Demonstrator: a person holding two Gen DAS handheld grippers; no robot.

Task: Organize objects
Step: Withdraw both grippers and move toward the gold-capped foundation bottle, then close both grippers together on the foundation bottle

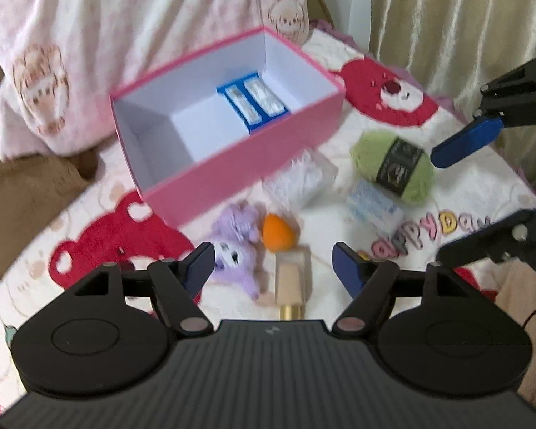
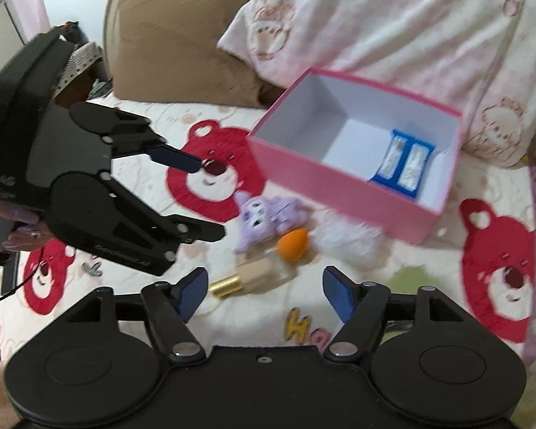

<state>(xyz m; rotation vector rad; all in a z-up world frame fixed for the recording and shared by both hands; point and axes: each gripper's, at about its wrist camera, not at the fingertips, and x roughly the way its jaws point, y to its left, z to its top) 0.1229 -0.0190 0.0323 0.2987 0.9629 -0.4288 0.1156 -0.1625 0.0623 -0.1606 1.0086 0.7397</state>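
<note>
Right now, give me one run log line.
left gripper open, empty | right gripper open, empty | pink box: blue packet inside | yarn, plush outside

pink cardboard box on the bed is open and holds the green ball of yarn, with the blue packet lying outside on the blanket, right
Not quite. The open pink cardboard box holds the blue packet, not the yarn. The green ball of yarn lies outside on the bear-print blanket, to the right of the box. The left wrist view shows both; the right wrist view also shows the packet inside the box.

Packet (image 1: 253, 103) inside box (image 1: 232, 164)
</note>
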